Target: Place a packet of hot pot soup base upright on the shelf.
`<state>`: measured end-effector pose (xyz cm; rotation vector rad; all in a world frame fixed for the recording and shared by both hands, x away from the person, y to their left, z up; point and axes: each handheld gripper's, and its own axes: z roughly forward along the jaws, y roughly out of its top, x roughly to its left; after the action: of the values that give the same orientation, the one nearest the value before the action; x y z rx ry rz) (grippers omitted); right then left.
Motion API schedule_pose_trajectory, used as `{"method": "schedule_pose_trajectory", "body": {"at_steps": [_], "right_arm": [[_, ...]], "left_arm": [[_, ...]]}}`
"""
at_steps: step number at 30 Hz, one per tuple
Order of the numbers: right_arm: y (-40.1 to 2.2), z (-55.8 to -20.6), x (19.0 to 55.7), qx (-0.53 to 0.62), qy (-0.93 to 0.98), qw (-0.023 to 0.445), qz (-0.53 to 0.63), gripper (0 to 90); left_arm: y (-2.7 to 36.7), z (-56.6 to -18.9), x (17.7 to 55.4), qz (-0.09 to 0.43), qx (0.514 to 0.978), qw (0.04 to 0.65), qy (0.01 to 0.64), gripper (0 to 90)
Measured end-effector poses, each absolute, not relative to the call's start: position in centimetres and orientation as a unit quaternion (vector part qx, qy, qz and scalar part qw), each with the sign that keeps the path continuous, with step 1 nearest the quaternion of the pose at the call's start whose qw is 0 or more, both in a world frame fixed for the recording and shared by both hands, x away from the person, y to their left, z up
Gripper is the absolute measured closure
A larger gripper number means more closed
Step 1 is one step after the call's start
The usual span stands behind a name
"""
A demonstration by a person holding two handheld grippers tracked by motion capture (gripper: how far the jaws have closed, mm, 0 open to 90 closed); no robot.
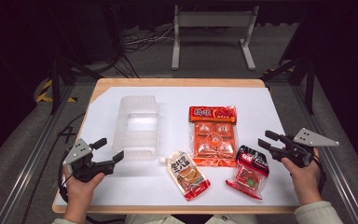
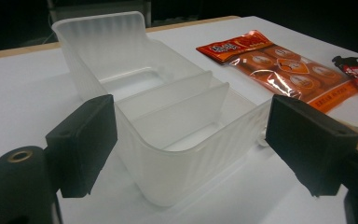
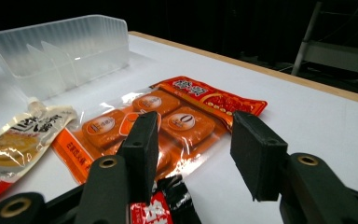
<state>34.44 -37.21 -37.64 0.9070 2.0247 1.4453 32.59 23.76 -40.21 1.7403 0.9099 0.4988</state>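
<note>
Overhead, the desk (image 1: 270, 100) is a wooden top almost fully covered by a white sheet, with a rim of wood showing along the far and near edges.

Largest item: a clear plastic bin (image 1: 136, 126), left of centre, long side running from the far edge toward the near edge. In the left gripper view two thin dividers cross its inside; nothing lies in it.

Next, an orange snack pack (image 1: 213, 135), flat near the desk's centre, just right of the bin, with six wrapped pieces under clear film and a red header at its far end.

Then a beige spout pouch (image 1: 188, 173), near the near edge, nozzle pointing at the bin's near corner, red band at its near end.

A red-and-black sachet (image 1: 249, 171) lies toward the near right corner, just beside the orange pack's near right corner.

Left hand-held gripper (image 1: 109, 150): held at the near left corner, jaws spread wide, nothing between them, aimed at the bin's near end.

Right hand-held gripper (image 1: 267, 140): at the right edge, jaws apart and empty, just right of the sachet.
</note>
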Motion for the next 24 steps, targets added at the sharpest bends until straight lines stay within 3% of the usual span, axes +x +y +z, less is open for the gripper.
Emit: {"method": "schedule_pose_trajectory", "body": {"at_steps": [24], "right_arm": [[-36.0,-34.7,42.5,0.359,0.751,0.225,0.506,40.3]], "left_arm": [[23.7,-40.3,32.6,0.214,0.728,0.525,0.387,18.1]]}}
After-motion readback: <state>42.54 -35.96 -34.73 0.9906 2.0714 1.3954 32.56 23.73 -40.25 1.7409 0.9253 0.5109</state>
